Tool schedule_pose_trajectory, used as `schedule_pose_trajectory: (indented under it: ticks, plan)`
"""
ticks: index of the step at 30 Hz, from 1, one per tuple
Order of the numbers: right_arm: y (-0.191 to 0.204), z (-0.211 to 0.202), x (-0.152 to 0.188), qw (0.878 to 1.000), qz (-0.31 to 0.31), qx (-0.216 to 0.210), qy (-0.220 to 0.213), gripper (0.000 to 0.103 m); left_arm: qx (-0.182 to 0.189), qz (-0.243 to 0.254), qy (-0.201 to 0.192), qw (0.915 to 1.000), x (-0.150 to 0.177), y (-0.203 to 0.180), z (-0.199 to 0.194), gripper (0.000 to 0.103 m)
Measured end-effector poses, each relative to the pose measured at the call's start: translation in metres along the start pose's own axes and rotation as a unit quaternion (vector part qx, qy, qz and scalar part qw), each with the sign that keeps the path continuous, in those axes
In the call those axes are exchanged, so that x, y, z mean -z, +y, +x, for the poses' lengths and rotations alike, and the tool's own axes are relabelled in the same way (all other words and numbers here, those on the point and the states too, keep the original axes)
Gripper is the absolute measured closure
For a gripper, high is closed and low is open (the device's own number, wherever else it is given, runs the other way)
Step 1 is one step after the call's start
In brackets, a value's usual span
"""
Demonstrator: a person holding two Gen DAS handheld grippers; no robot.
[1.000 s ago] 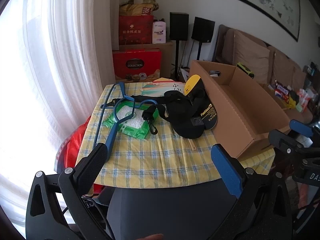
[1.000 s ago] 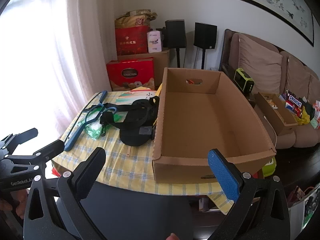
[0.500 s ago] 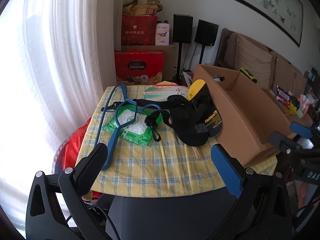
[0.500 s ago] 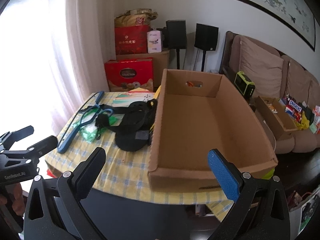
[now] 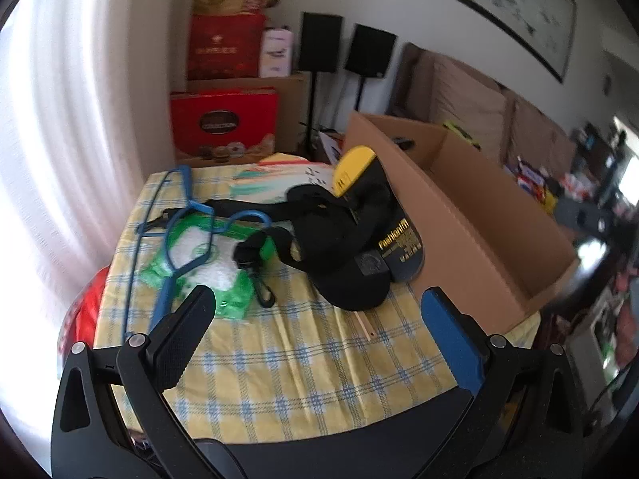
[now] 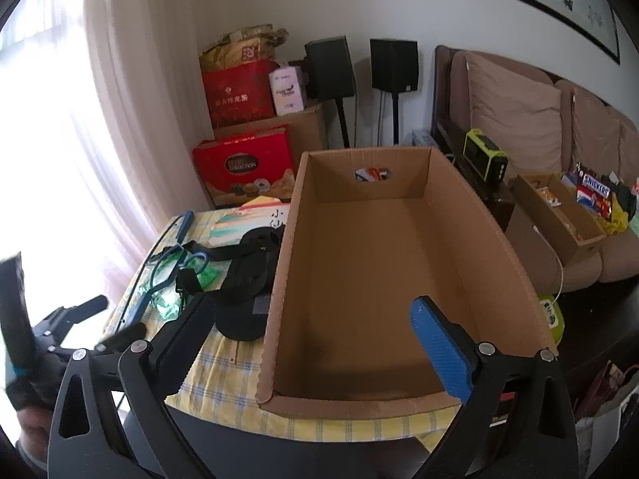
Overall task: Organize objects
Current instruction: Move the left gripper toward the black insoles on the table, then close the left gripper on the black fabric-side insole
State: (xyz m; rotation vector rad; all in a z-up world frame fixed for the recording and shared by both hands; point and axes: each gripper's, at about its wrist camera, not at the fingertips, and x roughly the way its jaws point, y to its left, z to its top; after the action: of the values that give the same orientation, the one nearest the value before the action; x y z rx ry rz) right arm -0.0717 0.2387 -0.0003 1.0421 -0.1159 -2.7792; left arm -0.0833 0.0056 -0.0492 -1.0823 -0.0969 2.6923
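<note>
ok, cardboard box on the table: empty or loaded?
Empty. The cardboard box shows bare floor wall to wall in the right wrist view.

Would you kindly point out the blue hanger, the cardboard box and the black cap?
blue hanger (image 5: pixel 175 279): left wrist view, on its lower arm.
cardboard box (image 6: pixel 359 279): right wrist view, on its bare floor.
black cap (image 5: pixel 339 239): left wrist view, on its crown.

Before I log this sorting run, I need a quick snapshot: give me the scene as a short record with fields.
surface: table with yellow checked cloth
container: open cardboard box, nothing visible inside
loose items: blue clothes hanger; green plastic packet under the hanger; black strap bag; yellow-and-black insole leaning against the box
left gripper: open, holding nothing, over the near table edge
right gripper: open, holding nothing, in front of the box
items boxed: none visible
</note>
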Motion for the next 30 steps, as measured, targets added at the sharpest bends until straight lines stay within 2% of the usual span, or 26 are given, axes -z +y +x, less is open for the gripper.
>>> schedule_pose_trajectory:
  ticks: [10, 21, 26, 28, 30]
  plan:
    - [0.001, 0.017, 0.007, 1.000, 0.001, -0.006, 0.021, 0.006, 0.003, 0.088, 0.024, 0.9958, 0.013, -0.031, 0.044, 0.000]
    - [-0.005, 0.026, 0.012, 0.999, 0.011, -0.010, 0.033, 0.006, -0.005, 0.141, 0.081, 0.9866, 0.015, -0.048, 0.105, 0.000]
    - [-0.009, 0.028, 0.011, 0.999, 0.017, -0.011, 0.035, 0.006, -0.025, 0.185, 0.090, 0.9782, 0.018, -0.063, 0.120, 0.000]
    - [-0.011, 0.029, 0.011, 0.999, 0.021, -0.011, 0.035, 0.006, -0.045, 0.213, 0.091, 0.9718, 0.020, -0.070, 0.126, 0.006]
    - [-0.013, 0.030, 0.011, 0.999, 0.024, -0.012, 0.036, 0.006, -0.064, 0.238, 0.090, 0.9651, 0.021, -0.076, 0.132, 0.007]
